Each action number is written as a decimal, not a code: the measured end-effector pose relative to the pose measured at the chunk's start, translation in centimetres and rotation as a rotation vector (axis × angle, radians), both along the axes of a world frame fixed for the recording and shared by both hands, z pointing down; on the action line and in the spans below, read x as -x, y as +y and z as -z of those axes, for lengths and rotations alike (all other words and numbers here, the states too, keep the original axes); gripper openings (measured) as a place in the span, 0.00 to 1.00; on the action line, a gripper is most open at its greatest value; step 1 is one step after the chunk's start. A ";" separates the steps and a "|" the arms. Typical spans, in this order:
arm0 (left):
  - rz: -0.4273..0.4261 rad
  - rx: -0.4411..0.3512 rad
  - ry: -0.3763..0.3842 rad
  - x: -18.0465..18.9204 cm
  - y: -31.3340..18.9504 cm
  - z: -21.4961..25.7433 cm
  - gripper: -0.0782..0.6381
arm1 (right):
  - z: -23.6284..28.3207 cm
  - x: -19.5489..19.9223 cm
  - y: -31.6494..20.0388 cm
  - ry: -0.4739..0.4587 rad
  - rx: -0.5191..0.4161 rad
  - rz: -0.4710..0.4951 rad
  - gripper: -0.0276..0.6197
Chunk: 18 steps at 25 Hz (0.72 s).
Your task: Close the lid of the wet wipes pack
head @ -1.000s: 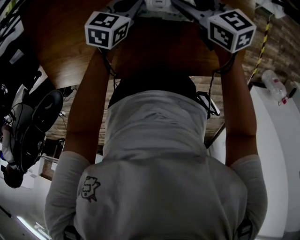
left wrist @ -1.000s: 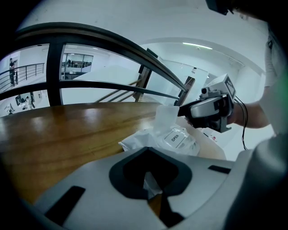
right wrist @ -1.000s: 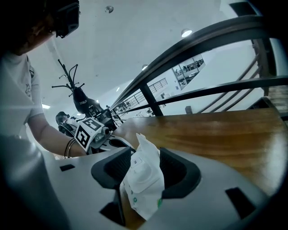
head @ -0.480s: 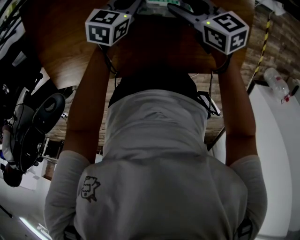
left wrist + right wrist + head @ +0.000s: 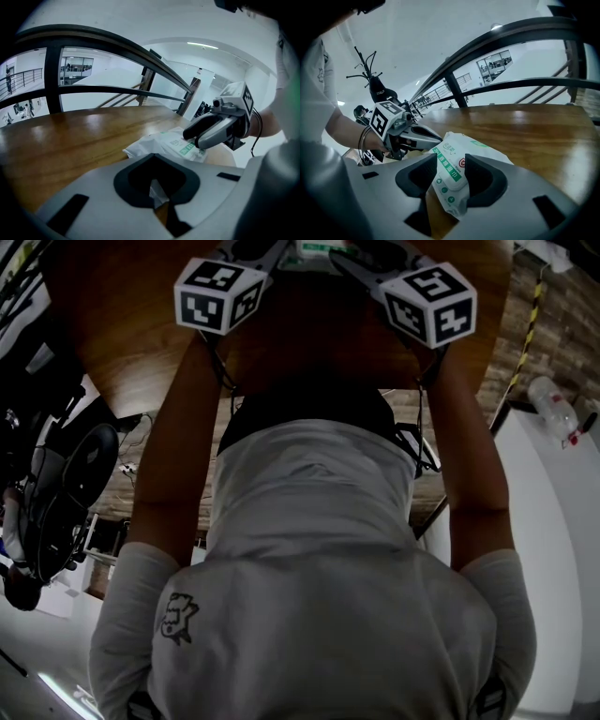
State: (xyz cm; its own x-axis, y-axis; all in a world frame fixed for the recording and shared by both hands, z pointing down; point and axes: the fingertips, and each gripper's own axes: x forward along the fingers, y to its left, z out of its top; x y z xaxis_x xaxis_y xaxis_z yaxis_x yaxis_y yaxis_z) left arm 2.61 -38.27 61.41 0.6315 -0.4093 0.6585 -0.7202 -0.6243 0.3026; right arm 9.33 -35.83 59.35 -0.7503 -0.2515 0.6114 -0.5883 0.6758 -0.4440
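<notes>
The wet wipes pack [image 5: 457,154] is white with green print and lies on the wooden table [image 5: 534,131]. Its flat lid [image 5: 449,177] sits between the jaws of my right gripper [image 5: 451,176], which is shut on that end of the pack. In the left gripper view the pack [image 5: 171,143] lies ahead, and my left gripper [image 5: 157,191] is shut on a thin white edge of it. The right gripper [image 5: 213,131] shows at the pack's far end there. In the head view only the two marker cubes [image 5: 217,294] [image 5: 429,304] and a sliver of the pack [image 5: 319,247] show.
A curved dark railing [image 5: 117,47] runs behind the round table. The person's torso [image 5: 309,568] fills the head view. An office chair [image 5: 66,493] stands at the left, and a plastic bottle [image 5: 551,409] lies on a white surface at the right.
In the head view the right gripper's marker cube has shifted left, toward the middle. The left cube has hardly moved.
</notes>
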 end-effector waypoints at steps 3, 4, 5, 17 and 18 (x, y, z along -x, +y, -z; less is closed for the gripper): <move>0.000 0.000 0.002 -0.2 0.1 -0.1 0.13 | -0.4 -0.1 -0.1 0.033 -0.003 -0.017 0.34; -0.002 0.001 0.002 -0.1 0.1 -0.1 0.13 | -0.5 -0.1 -0.1 0.042 -0.004 -0.026 0.33; -0.003 0.001 0.001 -0.1 0.1 -0.1 0.13 | -0.6 -0.1 -0.2 0.052 -0.006 -0.036 0.31; -0.003 -0.006 -0.006 0.0 0.2 0.1 0.13 | -1.1 0.3 0.1 0.229 -0.141 -0.030 0.31; -0.002 -0.006 -0.005 0.0 0.2 0.1 0.13 | -1.1 0.4 0.1 0.242 -0.157 -0.027 0.31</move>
